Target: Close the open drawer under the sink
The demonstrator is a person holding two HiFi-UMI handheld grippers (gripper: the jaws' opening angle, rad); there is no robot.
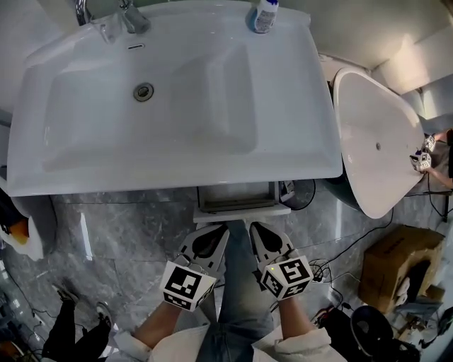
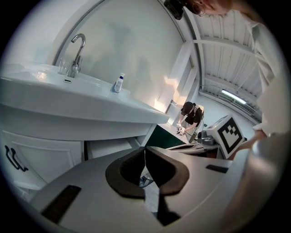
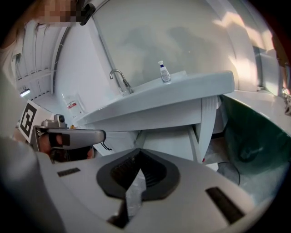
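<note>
1. Left gripper (image 2: pixel 144 149): black pads pressed together at the tips, nothing between them.
2. Right gripper (image 3: pixel 137 151): same, pads closed tip to tip and empty.
3. Both sit side by side, low, in front of the person's legs and pointing at the vanity (marker cubes toward the body).
4. The white shallow drawer (image 1: pixel 239 210) is just ahead of both tips. It is pulled partway out from under the white ceramic sink (image 1: pixel 177 175), with its grey inside showing. I can't tell whether the tips touch its front.
5. On the sink's back edge: a chrome curved tap (image 1: pixel 132 17) on the left and a small clear plastic bottle with a blue label (image 1: pixel 264 14) on the right.
6. Below is a grey marble-look floor (image 1: pixel 127 233).
7. Right of the sink is a white oval bathtub with a dark green outside (image 1: pixel 375 141). A brown cardboard box (image 1: pixel 400 261) sits on the floor near it.
</note>
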